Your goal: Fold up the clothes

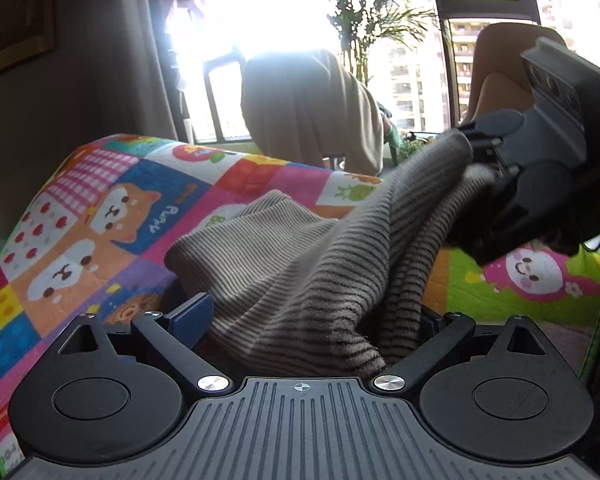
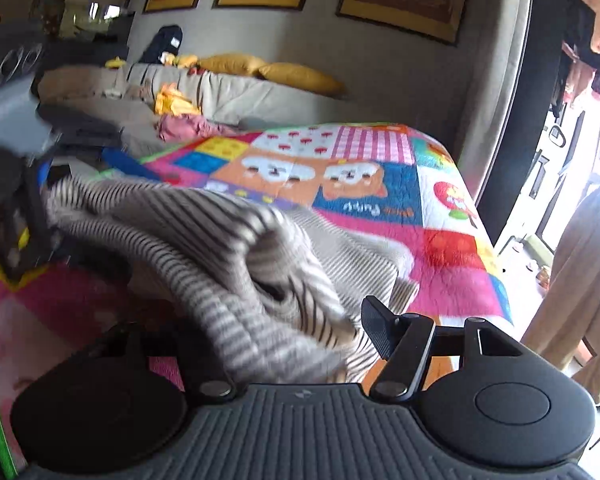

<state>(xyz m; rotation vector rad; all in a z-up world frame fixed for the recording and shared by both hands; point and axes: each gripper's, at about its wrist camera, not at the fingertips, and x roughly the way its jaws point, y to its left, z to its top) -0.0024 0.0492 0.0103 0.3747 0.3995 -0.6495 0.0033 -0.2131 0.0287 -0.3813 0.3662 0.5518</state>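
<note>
Both hand-held grippers (image 1: 312, 316) (image 2: 300, 332) pinch a striped garment (image 1: 300, 256) over a patchwork cartoon quilt (image 2: 380, 176) (sofa (image 2: 240, 96) behind).

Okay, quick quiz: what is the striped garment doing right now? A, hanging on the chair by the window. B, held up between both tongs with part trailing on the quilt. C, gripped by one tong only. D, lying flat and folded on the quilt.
B: the garment stretches from the left tongs to the right tongs, its far end on the quilt.

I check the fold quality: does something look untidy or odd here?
The striped garment hangs bunched and twisted between the left gripper and right gripper above the colourful quilt. Nothing looks damaged.
</note>
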